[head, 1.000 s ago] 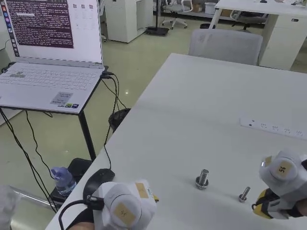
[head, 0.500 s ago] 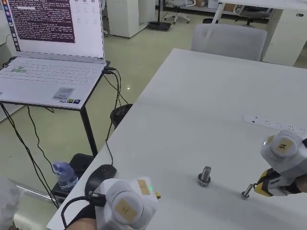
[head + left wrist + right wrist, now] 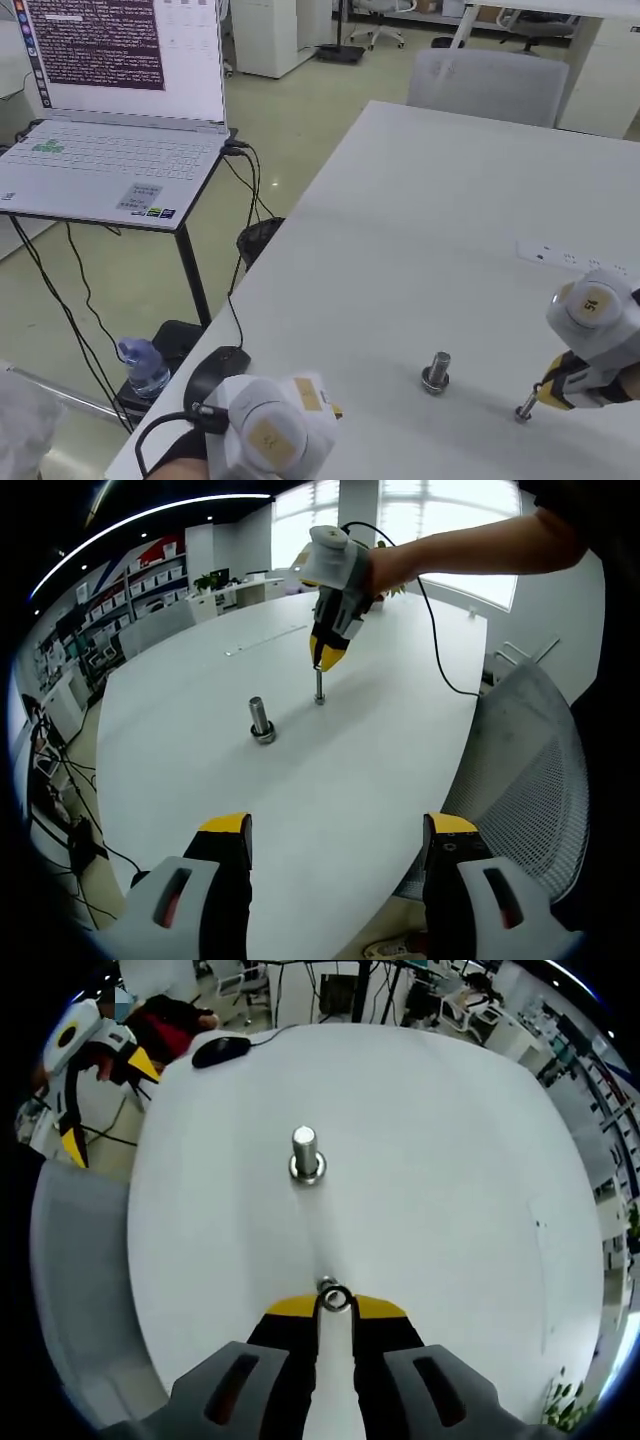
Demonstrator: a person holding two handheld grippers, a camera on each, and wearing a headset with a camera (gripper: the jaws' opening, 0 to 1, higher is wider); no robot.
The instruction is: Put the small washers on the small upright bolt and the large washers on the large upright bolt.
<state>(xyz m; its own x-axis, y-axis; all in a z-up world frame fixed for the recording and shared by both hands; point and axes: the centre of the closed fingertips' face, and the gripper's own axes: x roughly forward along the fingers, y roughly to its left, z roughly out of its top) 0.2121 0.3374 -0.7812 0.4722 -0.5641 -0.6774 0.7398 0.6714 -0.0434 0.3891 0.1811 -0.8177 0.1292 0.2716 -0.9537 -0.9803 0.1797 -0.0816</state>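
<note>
Right gripper (image 3: 334, 1308) pinches a small washer (image 3: 334, 1298) atop the small bolt (image 3: 319, 690); the large bolt (image 3: 435, 372) stands near, apart. Left gripper (image 3: 337, 825) jaws spread, near the mouse (image 3: 215, 368); a power strip (image 3: 575, 262) lies beyond

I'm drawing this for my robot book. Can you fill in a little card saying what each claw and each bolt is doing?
right claw: shut on a small washer, right at the top of the small bolt
left claw: open, holding nothing, near the table edge
large bolt: upright on the table, apart from both claws
small bolt: upright, just below the right claw
</note>
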